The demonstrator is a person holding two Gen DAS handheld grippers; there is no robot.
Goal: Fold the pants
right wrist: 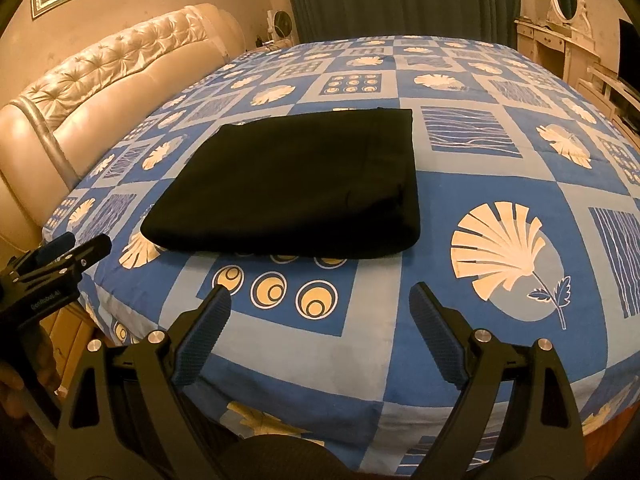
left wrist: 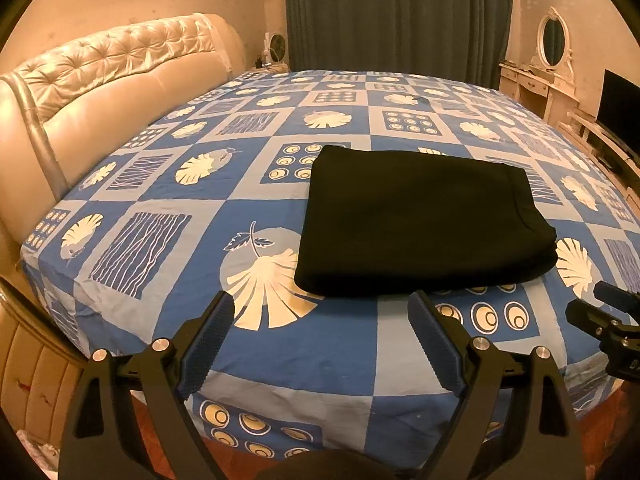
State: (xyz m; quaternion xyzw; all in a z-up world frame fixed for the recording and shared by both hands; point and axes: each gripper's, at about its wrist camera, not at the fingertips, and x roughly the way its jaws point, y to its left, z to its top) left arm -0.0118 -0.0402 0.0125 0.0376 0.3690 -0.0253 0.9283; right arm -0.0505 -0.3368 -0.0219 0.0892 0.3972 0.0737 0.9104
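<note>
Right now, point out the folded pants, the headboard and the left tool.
folded pants [left wrist: 420, 220], left wrist view, middle of the top layer.
headboard [left wrist: 116, 80], left wrist view, tufted upper cushion.
left tool [left wrist: 320, 312], left wrist view, midway between its open fingertips.

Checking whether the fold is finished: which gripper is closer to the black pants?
Hard to tell. The left gripper sits off the pants' near-left corner, the right gripper off their near-right; both open, touching nothing.

Bedrm, warm light: tufted headboard [left wrist: 112, 64], dark curtains [left wrist: 396, 12], white vanity [left wrist: 540, 84].
</note>
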